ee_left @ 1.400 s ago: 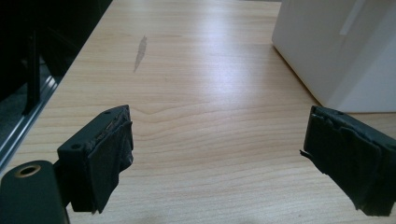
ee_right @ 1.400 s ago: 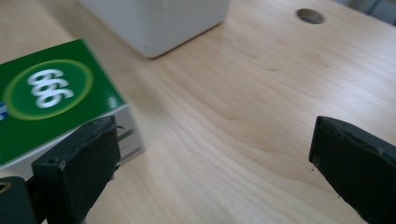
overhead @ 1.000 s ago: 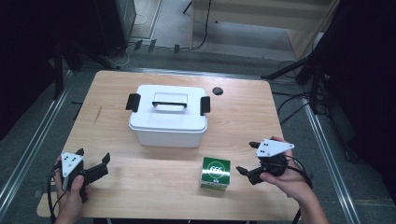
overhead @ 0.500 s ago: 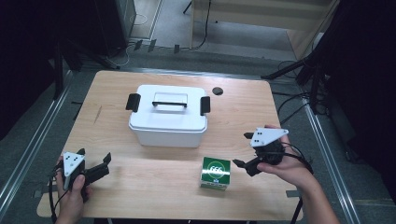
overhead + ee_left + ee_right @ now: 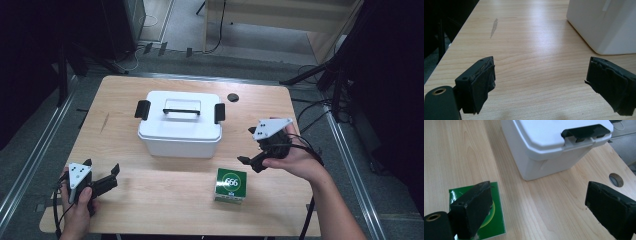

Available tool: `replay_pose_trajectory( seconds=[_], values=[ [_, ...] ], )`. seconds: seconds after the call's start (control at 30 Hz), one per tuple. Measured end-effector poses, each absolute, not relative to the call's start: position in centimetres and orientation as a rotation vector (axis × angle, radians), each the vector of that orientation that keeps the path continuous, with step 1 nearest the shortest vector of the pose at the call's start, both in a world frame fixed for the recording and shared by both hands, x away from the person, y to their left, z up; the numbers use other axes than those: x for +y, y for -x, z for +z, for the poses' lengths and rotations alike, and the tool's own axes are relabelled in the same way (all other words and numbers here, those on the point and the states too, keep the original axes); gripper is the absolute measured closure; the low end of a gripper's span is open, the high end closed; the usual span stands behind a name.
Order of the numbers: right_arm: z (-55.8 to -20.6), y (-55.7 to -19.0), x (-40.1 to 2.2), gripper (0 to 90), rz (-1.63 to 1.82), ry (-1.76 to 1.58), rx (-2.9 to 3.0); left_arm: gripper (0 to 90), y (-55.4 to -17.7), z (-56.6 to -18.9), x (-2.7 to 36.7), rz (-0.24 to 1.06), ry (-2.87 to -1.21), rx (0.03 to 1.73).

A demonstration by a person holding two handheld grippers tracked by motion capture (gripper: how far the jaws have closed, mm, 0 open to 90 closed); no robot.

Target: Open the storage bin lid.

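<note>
A white lidded box [image 5: 180, 131] with a black latch at each end stands in the middle of the wooden table [image 5: 125, 95]. A small green carton [image 5: 231, 185] sits in front of its right end. My right gripper [image 5: 247, 145] hovers open to the right of the box, jaws pointing left, just beyond the carton. In the right gripper view the open right gripper [image 5: 539, 205] faces the white box [image 5: 544, 147] and its latch [image 5: 586, 131], with the green carton [image 5: 496, 222] under the left jaw. My left gripper [image 5: 102, 166] rests open at the table's front left, empty. The left gripper [image 5: 540, 82] looks past the box corner [image 5: 604, 25].
A round dark grommet hole [image 5: 232, 97] lies in the table behind the box's right end; the same hole [image 5: 616, 179] shows in the right gripper view. A grey smear [image 5: 494, 26] marks the left side of the table. Metal rails and cables run along the floor on both sides.
My right gripper has risen and moved away from the front edge toward the white box's right end. The left gripper, box and carton have stayed put.
</note>
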State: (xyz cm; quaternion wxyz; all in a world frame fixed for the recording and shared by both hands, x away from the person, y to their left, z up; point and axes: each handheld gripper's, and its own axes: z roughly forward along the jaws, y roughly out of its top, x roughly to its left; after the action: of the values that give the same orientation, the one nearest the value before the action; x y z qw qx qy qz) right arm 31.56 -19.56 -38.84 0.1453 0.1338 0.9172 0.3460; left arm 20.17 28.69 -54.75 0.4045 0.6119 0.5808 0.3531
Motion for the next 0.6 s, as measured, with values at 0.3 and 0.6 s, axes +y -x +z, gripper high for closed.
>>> replay_pose_trajectory(
  seconds=[0.3,0.6],
  values=[
    [-37.9,-33.2,-17.2,12.9,0.95,-0.304,2.641,9.0,-20.3,-54.9,28.5,0.897,-1.543,1.481],
    [-37.3,-35.1,-14.6,16.4,0.908,-0.282,2.642,9.0,-20.5,-55.1,28.2,0.929,-1.547,1.514]
  ],
)
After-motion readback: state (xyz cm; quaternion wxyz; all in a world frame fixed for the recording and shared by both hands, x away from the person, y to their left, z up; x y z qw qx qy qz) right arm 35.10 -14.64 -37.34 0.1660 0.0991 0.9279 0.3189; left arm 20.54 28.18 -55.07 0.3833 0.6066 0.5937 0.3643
